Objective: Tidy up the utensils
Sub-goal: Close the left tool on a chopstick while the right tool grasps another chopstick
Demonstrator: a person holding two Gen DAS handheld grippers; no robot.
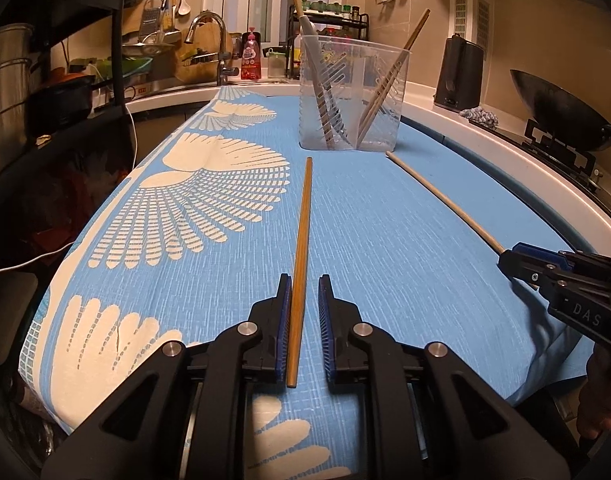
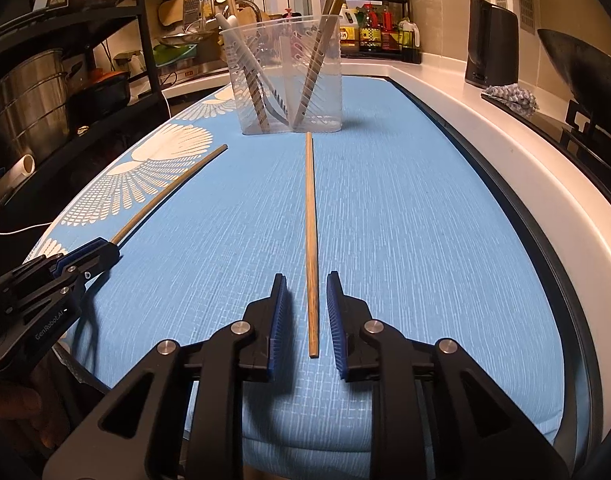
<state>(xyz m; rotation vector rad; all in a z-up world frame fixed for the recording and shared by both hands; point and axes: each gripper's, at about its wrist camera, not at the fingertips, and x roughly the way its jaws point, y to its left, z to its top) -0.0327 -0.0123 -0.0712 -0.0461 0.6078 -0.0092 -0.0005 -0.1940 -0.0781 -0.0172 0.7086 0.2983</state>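
Note:
A brown chopstick point(image 1: 302, 232) lies lengthwise on the blue cloth point(image 1: 385, 240). Its near end sits between the pads of my left gripper point(image 1: 304, 280), close to the left pad and clear of the right one, so the jaws are open. A paler chopstick point(image 2: 310, 220) lies between the pads of my right gripper point(image 2: 306, 278), with a gap on each side; that gripper is open too. Each view shows the other gripper at the side, the right gripper point(image 1: 505, 260) and the left gripper point(image 2: 113, 252). A clear plastic holder point(image 2: 285, 80) stands beyond, holding chopsticks and a pale utensil.
A wok point(image 1: 565, 112) sits on the stove at the right, behind a black kettle point(image 1: 461, 76) on the white counter. A black shelf with steel pots point(image 2: 29, 92) stands at the left. The sink tap point(image 1: 209, 36) is at the back. A hand point(image 1: 601, 412) holds the right gripper.

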